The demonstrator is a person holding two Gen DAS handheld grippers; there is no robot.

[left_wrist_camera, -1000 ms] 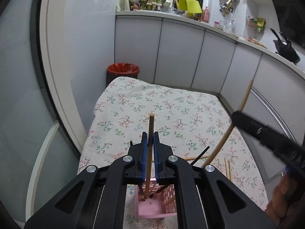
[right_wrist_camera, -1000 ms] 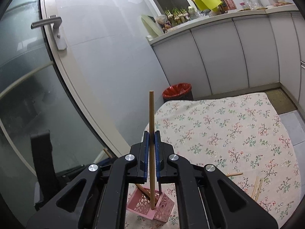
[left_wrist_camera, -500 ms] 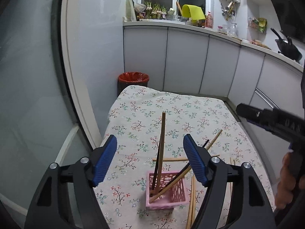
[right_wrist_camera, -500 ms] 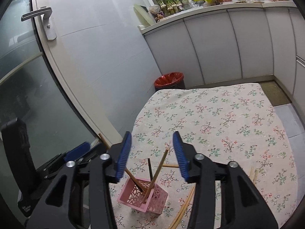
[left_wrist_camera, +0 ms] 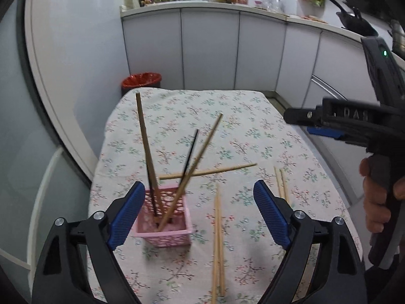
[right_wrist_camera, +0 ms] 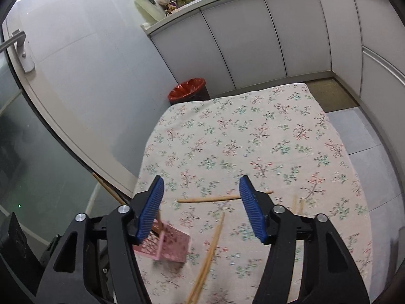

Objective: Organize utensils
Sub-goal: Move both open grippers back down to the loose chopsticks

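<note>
Both tools, left tool [left_wrist_camera: 196, 215] and right tool [right_wrist_camera: 201, 209], have just spread apart, empty. Go for the chopstick pair [left_wrist_camera: 218, 230] lying right of the pink basket [left_wrist_camera: 164, 230]; grip one stick mid-length.

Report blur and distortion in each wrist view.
Left wrist view: strong fisheye bends the cabinets; pink basket slightly soft. Right wrist view: same bending; basket and nearest chopsticks smeared by motion blur; tablecloth farther off sharper.
</note>
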